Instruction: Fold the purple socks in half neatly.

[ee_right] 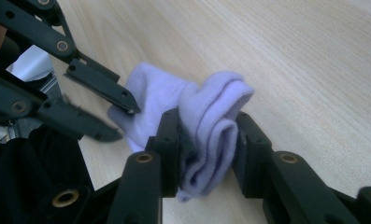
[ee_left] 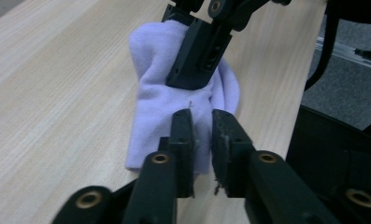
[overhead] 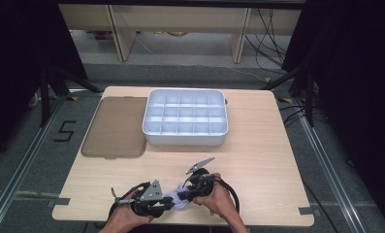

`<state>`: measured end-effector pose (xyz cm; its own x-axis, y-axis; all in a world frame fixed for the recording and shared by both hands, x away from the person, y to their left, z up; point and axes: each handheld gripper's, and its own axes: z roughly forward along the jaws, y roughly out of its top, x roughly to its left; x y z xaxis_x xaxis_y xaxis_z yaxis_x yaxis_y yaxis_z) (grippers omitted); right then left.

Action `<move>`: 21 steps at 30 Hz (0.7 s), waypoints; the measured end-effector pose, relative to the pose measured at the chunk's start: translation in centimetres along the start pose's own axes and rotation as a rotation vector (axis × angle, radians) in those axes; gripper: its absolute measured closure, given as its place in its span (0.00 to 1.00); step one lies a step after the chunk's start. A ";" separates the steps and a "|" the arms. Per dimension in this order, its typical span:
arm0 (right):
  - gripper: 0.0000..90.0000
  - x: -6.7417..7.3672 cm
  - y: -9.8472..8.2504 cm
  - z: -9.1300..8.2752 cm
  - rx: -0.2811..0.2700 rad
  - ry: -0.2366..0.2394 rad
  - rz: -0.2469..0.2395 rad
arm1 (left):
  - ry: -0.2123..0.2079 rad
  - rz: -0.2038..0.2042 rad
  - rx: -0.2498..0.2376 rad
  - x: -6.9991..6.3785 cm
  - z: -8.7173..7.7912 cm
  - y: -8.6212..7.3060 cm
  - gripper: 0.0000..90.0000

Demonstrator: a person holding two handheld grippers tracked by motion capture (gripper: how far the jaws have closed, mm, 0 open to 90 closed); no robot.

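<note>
A light purple cloth point(overhead: 179, 198) lies bunched near the table's front edge, between my two grippers. My right gripper point(ee_right: 206, 135) is shut on a folded roll of the purple cloth point(ee_right: 211, 126), with layers squeezed between its pads. My left gripper point(ee_left: 202, 135) comes from the opposite side, its jaws almost together on a lower edge of the purple cloth point(ee_left: 174, 98). In the high view, the left gripper point(overhead: 169, 200) and the right gripper point(overhead: 185, 191) point at each other, each held by a hand. The right gripper's jaw point(ee_left: 197, 51) presses the cloth from above.
A white tray point(overhead: 185, 139) with several small compartments stands at the table's middle back. A flat brown translucent lid point(overhead: 115, 127) lies to its left. The table's front edge runs just behind the hands, and the grippers' black cables point(overhead: 231, 191) loop there.
</note>
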<state>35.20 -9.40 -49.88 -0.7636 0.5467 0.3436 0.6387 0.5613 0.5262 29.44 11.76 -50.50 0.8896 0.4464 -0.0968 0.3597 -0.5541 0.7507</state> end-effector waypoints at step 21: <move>0.76 1.0 0.0 -0.1 -0.013 -0.063 -0.091 | 0.176 -0.081 0.026 3.5 -4.8 -3.0 0.42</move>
<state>34.40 -8.92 -49.40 -0.8108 0.5319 0.2444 0.5652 0.6026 0.5634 30.14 18.38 -49.96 0.7953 0.6050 -0.0394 0.4377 -0.5281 0.7277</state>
